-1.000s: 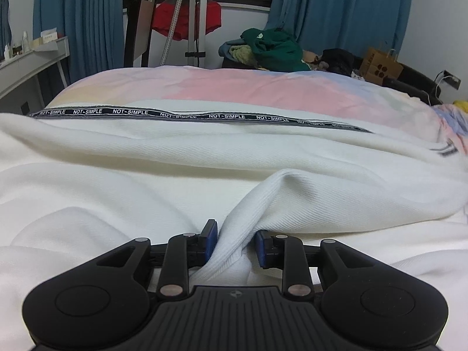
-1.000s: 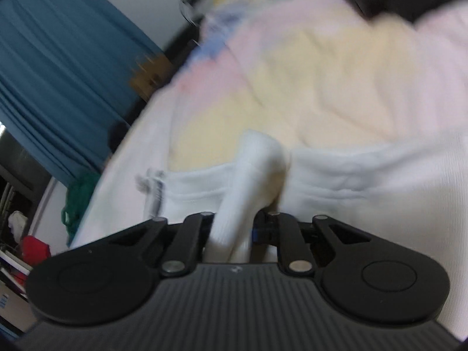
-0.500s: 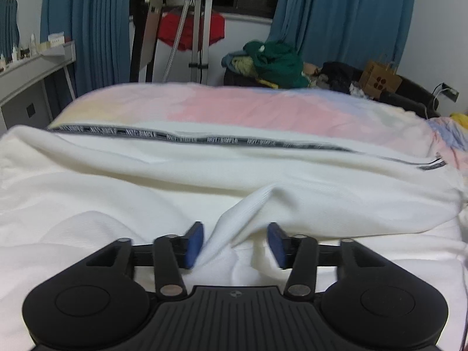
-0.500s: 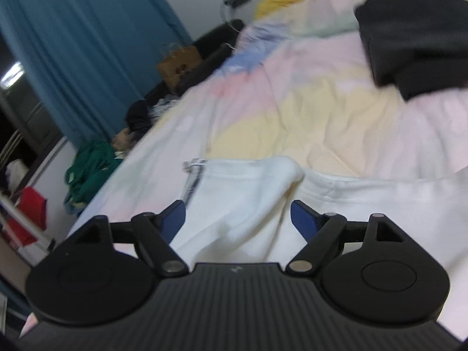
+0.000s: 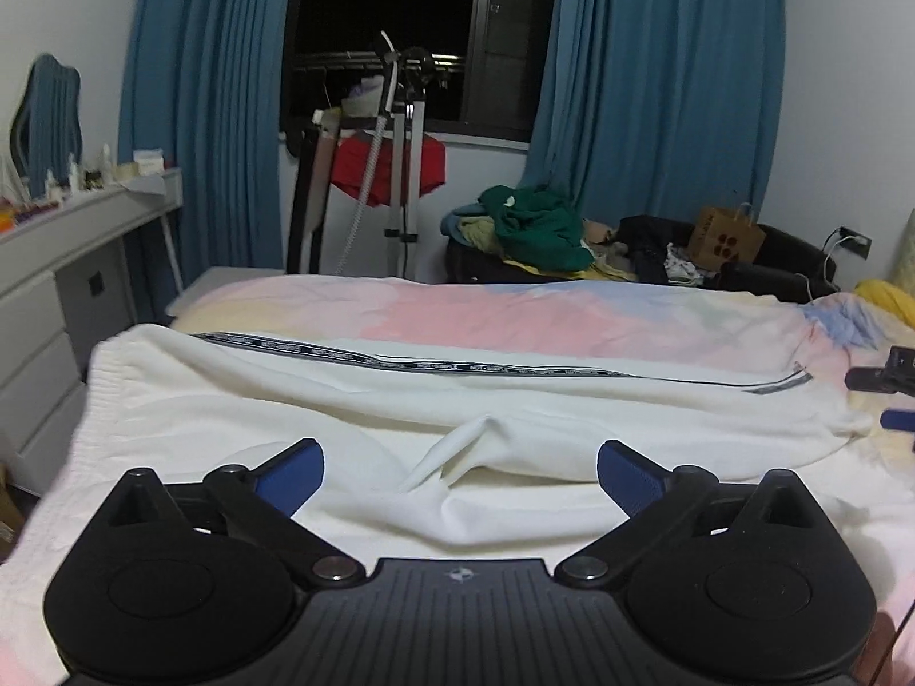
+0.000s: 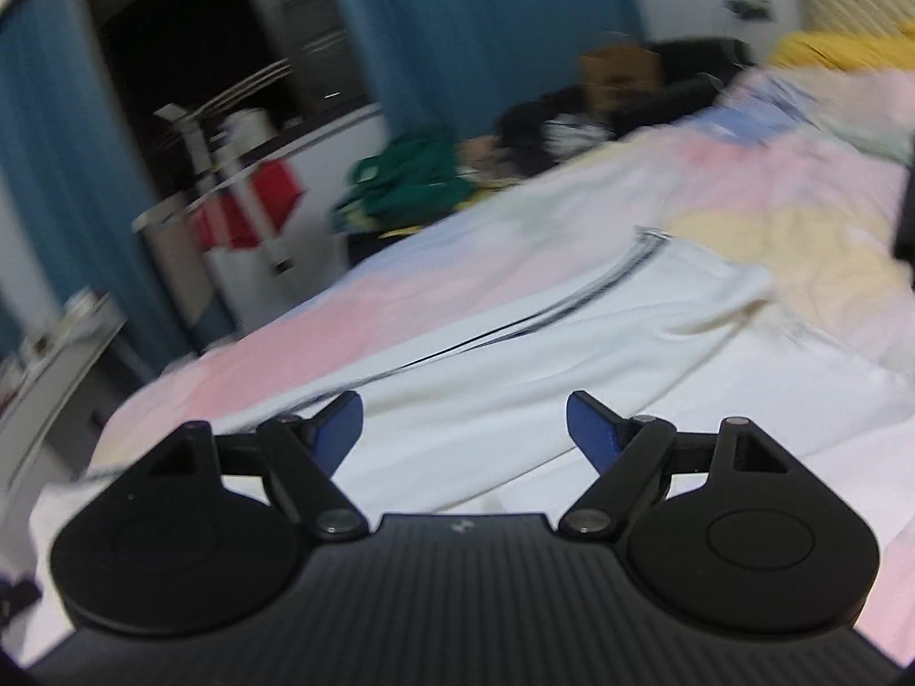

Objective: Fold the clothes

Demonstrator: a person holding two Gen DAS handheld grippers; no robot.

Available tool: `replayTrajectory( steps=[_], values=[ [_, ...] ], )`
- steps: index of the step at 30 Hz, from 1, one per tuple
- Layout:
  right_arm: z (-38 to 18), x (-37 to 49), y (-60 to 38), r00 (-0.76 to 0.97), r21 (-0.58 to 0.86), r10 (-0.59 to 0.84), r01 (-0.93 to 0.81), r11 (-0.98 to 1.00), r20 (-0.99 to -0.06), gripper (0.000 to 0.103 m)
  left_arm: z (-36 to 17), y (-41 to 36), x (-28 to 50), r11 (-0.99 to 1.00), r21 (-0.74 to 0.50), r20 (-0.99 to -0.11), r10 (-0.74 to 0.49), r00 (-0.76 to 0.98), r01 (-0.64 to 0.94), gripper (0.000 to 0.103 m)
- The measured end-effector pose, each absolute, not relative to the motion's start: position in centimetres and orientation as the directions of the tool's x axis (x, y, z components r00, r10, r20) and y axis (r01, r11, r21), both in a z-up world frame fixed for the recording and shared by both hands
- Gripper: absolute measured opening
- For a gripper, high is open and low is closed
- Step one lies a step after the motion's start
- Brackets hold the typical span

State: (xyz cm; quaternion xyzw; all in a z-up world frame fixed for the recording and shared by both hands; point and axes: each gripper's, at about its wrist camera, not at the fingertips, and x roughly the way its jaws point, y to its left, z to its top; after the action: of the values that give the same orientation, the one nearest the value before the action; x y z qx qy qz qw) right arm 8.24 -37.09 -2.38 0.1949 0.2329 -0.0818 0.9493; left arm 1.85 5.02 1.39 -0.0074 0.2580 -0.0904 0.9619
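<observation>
Now, left gripper (image 5: 460, 466) and right gripper (image 6: 464, 418) jaws wide open, empty, above white garment (image 5: 514, 400) on bed (image 5: 543, 314).

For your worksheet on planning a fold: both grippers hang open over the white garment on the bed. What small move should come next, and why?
Probably lower the left gripper and close it on the raised pleat in the white garment. Both it and the right gripper are open and empty, and that bump keeps the fold from lying flat.
</observation>
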Motion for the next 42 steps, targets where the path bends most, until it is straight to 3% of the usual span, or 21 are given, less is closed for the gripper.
replayTrajectory(
  steps=[3, 8, 32, 42],
  values=[
    [-2.0, 6.0, -34.4, 0.881, 0.294, -0.024, 0.183, 0.938, -0.473, 0.08, 2.4, 5.3, -0.6, 0.986, -0.053, -0.473, -0.164, 0.865, 0.158, 0.103],
    [-1.8, 4.4, -31.8, 0.886, 0.258, 0.016, 0.118, 0.959, -0.462, 0.08, 1.1, 6.7, -0.8, 0.993, -0.052, -0.517, -0.118, 0.848, 0.106, 0.103],
    [-3.7, 6.0, -31.7, 0.85, 0.208, -0.015, 0.147, 0.967, -0.527, 0.08, -1.1, 14.6, 1.3, 0.978, -0.116, -0.657, 0.055, 0.752, -0.172, 0.103],
    [-4.3, 6.2, -31.9, 0.836, 0.197, -0.026, 0.159, 0.967, -0.548, 0.08, -1.8, 23.6, 1.9, 0.874, -0.226, -0.824, 0.064, 0.564, -0.43, 0.103]
  ],
)
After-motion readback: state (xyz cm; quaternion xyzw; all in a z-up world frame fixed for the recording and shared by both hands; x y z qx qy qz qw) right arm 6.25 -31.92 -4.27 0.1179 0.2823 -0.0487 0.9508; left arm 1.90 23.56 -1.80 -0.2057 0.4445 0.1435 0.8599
